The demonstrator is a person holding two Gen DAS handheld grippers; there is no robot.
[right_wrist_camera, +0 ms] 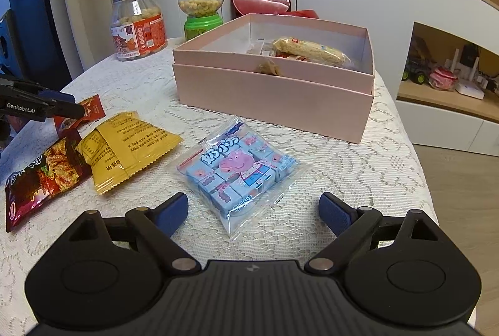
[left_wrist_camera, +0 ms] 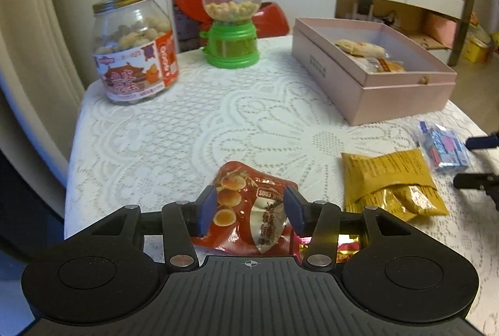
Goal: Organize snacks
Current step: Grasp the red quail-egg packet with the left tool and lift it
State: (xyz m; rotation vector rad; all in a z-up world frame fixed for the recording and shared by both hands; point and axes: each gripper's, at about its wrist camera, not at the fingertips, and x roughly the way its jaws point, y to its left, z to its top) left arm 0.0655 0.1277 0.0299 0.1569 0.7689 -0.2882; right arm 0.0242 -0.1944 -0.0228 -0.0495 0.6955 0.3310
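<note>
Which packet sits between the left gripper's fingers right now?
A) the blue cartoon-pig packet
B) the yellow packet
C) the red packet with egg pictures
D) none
C: in the left wrist view the red packet lies between the left gripper fingers.

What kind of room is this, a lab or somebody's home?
Most likely a home living or dining room: a lace tablecloth covers the table, a toy truck sits in a wall shelf, and a green candy dispenser stands by a peanut jar.
</note>
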